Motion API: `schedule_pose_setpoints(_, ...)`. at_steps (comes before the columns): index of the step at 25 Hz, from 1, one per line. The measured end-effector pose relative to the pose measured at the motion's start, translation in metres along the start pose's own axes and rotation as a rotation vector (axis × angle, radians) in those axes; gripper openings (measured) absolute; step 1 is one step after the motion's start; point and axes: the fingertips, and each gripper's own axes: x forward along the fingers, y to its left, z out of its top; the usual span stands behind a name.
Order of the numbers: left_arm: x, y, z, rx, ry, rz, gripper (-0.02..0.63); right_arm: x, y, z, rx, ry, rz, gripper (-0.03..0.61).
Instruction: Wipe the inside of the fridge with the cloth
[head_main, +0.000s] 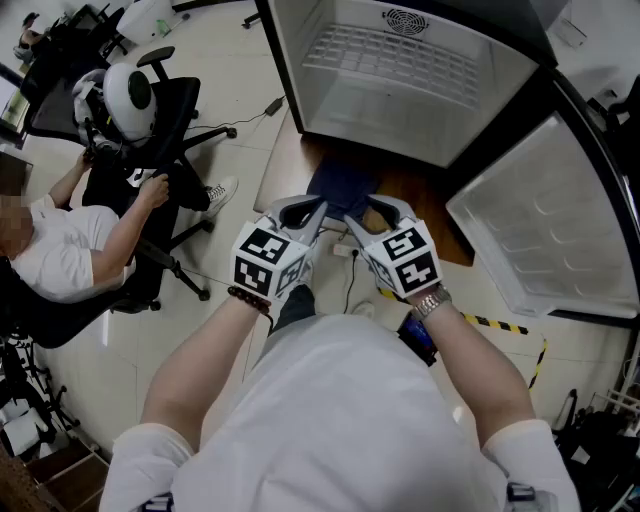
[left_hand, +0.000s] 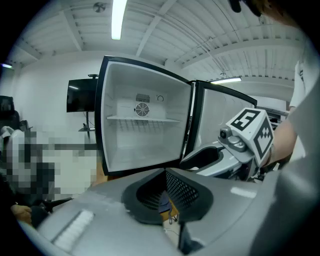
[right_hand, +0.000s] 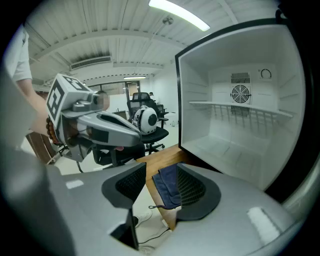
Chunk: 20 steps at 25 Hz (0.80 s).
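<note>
A small white fridge stands open ahead, with a wire shelf inside and nothing else in it. Its door is swung out to the right. A dark blue cloth lies folded on the wooden board in front of the fridge. Both grippers hover side by side just short of the cloth, apart from it. My left gripper is shut with nothing in it. My right gripper stands open, and in the right gripper view the cloth shows beyond its jaws.
A person sits in an office chair at the left. A second chair holding a white helmet stands behind. Cables run over the floor below the grippers. Yellow-black tape marks the floor under the door.
</note>
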Motion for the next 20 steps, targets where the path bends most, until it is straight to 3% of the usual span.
schedule_pose_setpoints(10, 0.010, 0.051, 0.000, 0.001, 0.032, -0.025, 0.006, 0.074, -0.010, -0.023, -0.100, 0.162, -0.025, 0.212)
schedule_pose_setpoints(20, 0.020, 0.079, -0.003, 0.024, 0.074, -0.052, 0.006, 0.141, -0.022, -0.059, -0.183, 0.335, 0.005, 0.291)
